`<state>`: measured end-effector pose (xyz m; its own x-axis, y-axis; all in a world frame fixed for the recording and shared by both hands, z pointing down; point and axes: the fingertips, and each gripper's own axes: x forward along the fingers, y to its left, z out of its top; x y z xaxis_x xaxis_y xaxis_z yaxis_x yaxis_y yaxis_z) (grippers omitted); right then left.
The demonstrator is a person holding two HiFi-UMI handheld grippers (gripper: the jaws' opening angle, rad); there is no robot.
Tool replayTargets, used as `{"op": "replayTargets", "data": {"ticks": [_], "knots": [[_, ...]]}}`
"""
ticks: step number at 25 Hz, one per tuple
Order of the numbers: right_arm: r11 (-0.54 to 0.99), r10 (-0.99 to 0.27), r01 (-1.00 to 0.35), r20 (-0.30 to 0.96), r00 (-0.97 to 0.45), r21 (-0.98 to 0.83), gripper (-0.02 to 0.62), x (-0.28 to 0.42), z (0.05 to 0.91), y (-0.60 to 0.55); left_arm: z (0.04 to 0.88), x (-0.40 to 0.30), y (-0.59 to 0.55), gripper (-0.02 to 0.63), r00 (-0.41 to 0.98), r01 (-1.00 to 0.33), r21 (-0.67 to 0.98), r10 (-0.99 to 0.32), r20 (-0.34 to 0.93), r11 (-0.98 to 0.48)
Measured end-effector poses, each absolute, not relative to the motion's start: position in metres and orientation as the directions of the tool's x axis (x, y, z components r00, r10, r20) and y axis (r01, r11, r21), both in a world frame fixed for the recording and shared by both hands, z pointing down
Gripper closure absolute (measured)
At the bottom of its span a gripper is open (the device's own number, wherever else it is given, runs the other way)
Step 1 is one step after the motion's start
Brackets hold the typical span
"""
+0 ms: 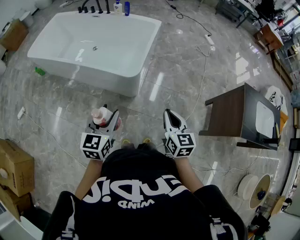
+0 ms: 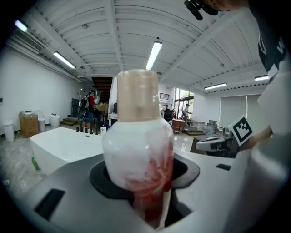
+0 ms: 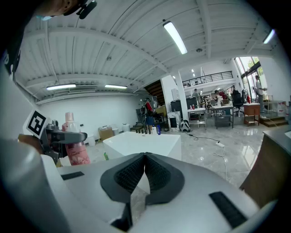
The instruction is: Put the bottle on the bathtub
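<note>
My left gripper (image 1: pixel 106 121) is shut on a white bottle (image 1: pixel 101 116) with a pinkish cap and red print; it stands upright between the jaws and fills the left gripper view (image 2: pixel 138 154). The same bottle (image 3: pixel 75 145) shows at the left of the right gripper view. My right gripper (image 1: pixel 171 120) is shut and holds nothing, its pads (image 3: pixel 144 175) pressed together. The white bathtub (image 1: pixel 123 29) lies ahead on the marble floor, well beyond both grippers. It also appears as the bathtub (image 2: pixel 63 143) in the left gripper view and the bathtub (image 3: pixel 141 142) in the right one.
Black taps (image 1: pixel 96 8) and two small bottles (image 1: pixel 122 7) stand on the tub's far rim. A dark wooden table (image 1: pixel 241 117) is at the right. Cardboard boxes (image 1: pixel 14 171) sit at the left. White cables (image 1: pixel 201 70) trail over the floor. A small green thing (image 1: pixel 40 71) lies by the tub.
</note>
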<state>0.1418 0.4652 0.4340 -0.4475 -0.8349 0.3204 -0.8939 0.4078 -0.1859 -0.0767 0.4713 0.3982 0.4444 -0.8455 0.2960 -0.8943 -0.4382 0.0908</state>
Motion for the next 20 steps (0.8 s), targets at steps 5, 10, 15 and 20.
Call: {"op": "replayTargets", "data": {"ticks": [5, 10, 15, 20], "knots": [[0.402, -0.847, -0.897, 0.298, -0.44, -0.181, 0.572, 0.124, 0.431, 0.463, 0.399, -0.088, 0.467, 0.402, 0.475, -0.878, 0.089, -0.831, 0.291, -0.47], [0.375, -0.868, -0.913, 0.284, -0.407, -0.16, 0.572, 0.113, 0.434, 0.46, 0.403, -0.097, 0.461, 0.402, 0.515, -0.854, 0.087, -0.811, 0.277, -0.513], [0.341, -0.888, -0.929, 0.275, -0.368, -0.143, 0.572, 0.114, 0.431, 0.439, 0.404, -0.098, 0.442, 0.402, 0.548, -0.833, 0.087, -0.791, 0.271, -0.547], [0.324, -0.894, -0.935, 0.277, -0.353, -0.144, 0.572, 0.115, 0.44, 0.398, 0.412, -0.096, 0.403, 0.402, 0.558, -0.826, 0.086, -0.786, 0.267, -0.557]]}}
